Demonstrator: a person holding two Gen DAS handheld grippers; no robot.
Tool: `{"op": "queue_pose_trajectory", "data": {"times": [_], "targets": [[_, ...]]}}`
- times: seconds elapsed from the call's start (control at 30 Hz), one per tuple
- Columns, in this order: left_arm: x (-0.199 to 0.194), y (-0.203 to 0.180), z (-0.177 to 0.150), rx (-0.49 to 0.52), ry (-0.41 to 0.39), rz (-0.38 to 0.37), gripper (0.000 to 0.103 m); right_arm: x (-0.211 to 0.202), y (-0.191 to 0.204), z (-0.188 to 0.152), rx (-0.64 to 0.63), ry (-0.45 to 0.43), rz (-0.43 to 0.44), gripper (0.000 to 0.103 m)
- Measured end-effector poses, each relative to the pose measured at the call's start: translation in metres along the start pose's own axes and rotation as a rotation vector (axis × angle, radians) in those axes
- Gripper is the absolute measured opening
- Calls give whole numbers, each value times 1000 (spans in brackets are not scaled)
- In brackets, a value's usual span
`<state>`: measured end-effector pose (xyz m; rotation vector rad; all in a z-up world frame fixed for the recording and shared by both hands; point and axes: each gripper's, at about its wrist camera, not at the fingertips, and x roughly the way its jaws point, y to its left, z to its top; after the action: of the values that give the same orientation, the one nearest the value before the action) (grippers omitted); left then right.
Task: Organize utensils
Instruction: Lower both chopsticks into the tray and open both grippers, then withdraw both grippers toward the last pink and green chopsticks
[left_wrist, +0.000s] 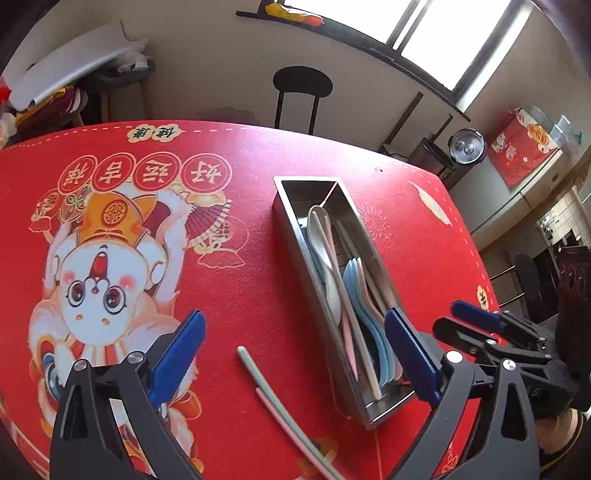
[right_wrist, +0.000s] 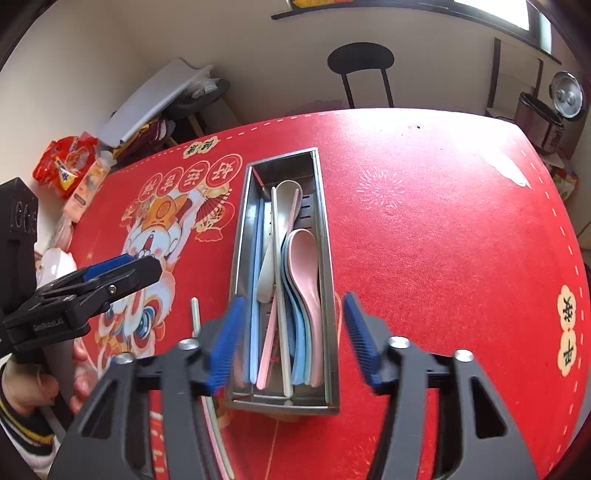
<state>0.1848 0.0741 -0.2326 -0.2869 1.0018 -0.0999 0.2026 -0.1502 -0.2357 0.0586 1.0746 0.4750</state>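
Note:
A steel utensil tray stands on the red tablecloth and holds white, pink and blue spoons and several chopsticks. A grey-green chopstick and a pink chopstick lie on the cloth left of the tray; in the right wrist view the grey one shows beside my left finger. My left gripper is open and empty above the loose chopsticks. My right gripper is open and empty over the tray's near end; it also shows in the left wrist view.
The red tablecloth with a cartoon print covers the table. A black chair stands behind the far edge. A cooker and red bags sit off the table.

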Motion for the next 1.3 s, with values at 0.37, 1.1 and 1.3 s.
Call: {"op": "queue_pose_trajectory", "data": {"times": [0.37,1.1,1.3], "targets": [[-18,33,-62,61,52,131,97,-7,12,-63,-62,61,-49,77],[-25,62,-129,-9,126,185,97,38,51,-118,-159,145,-130,87],[-20,44,-130,15,117,151,97,34,36,-116,-90,131,-131,87]]}}
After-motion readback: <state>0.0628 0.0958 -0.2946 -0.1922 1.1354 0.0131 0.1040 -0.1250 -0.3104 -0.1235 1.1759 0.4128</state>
